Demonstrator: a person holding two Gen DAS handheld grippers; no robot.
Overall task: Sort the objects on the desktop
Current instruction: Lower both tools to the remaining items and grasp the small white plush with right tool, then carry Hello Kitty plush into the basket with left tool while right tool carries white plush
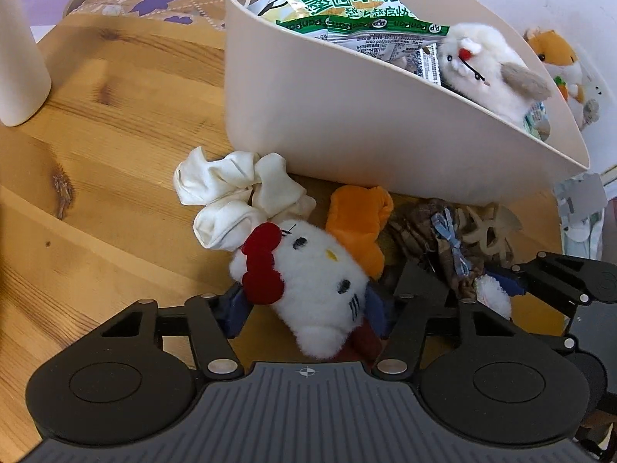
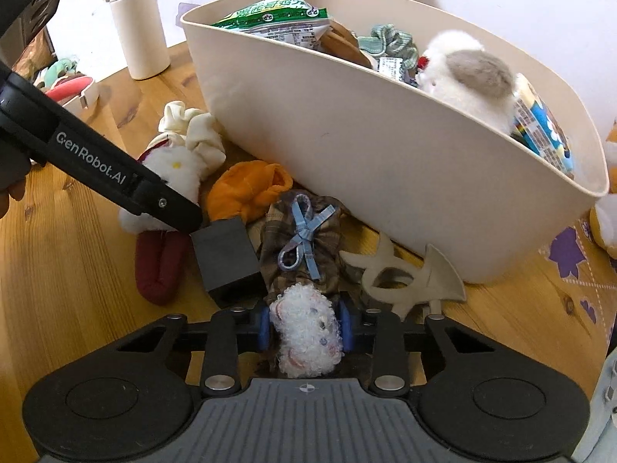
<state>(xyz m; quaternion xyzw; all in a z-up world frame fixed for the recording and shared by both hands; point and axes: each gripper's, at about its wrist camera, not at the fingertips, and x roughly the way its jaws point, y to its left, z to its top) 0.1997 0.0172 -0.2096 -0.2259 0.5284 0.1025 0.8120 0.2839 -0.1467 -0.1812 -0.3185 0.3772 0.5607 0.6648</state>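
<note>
The beige oval plastic bin (image 2: 385, 177), already holding snack packets and a white plush, stands on the wooden counter (image 1: 96, 154) just behind the loose pile. The white cat plush with a red bow (image 1: 308, 289) lies between the left gripper (image 1: 304, 305)'s jaws, its long axis running back toward the camera; the blue pads flank its head, apparently touching. The small white curly-fleece doll in a brown plaid dress (image 2: 306, 332) is clamped by the right gripper (image 2: 304, 328). Both probably lift toward the bin ahead.
</note>
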